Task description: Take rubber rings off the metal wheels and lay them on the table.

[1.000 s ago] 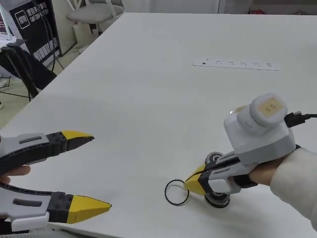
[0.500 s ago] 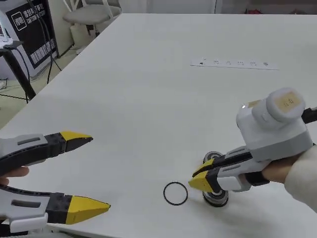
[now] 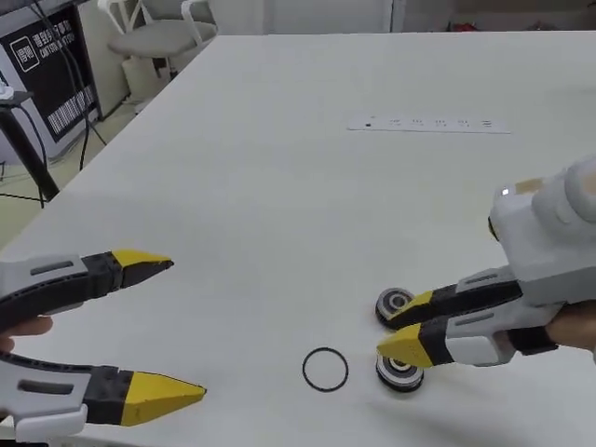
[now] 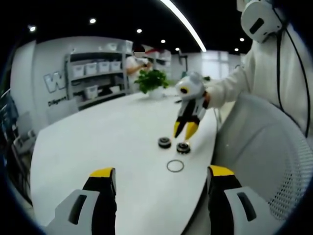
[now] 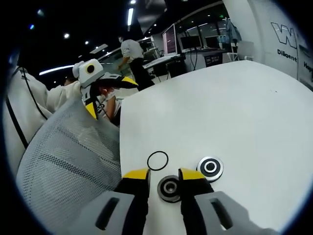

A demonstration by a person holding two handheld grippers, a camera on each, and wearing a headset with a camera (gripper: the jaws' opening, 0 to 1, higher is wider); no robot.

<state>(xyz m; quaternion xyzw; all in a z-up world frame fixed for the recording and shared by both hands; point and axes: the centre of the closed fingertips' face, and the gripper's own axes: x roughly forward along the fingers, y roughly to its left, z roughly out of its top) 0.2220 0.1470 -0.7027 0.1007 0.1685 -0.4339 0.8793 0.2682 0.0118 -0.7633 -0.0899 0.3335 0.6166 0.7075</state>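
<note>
Lying on the table: one black rubber ring, flat and on its own, just left of the nearer wheel in the head view. There's a small gap between them as far as I can see.
Wheels: two small metal ones, both flat on the table and close together. The farther wheel sits a bit beyond the nearer one. Too small to tell if either has a ring on it, sorry.
Right gripper: comes in from the right with a hand on it, yellow tips low over the nearer wheel. Its own view has that wheel sitting right in the gap between the tips. The jaws are parted, nothing clamped. Can't tell if a tip touches the wheel.
Ring from that view, just ahead of the tips, with the farther wheel off to the side.
Left gripper: at the near left edge of the table, jaws spread wide, holding nothing, well apart from the ring and wheels.
Left gripper view: looks across between its tips at the ring, with both wheels behind it and the right gripper pointing down over them.
Power strip: white, far side of the table, well away from everything.
</note>
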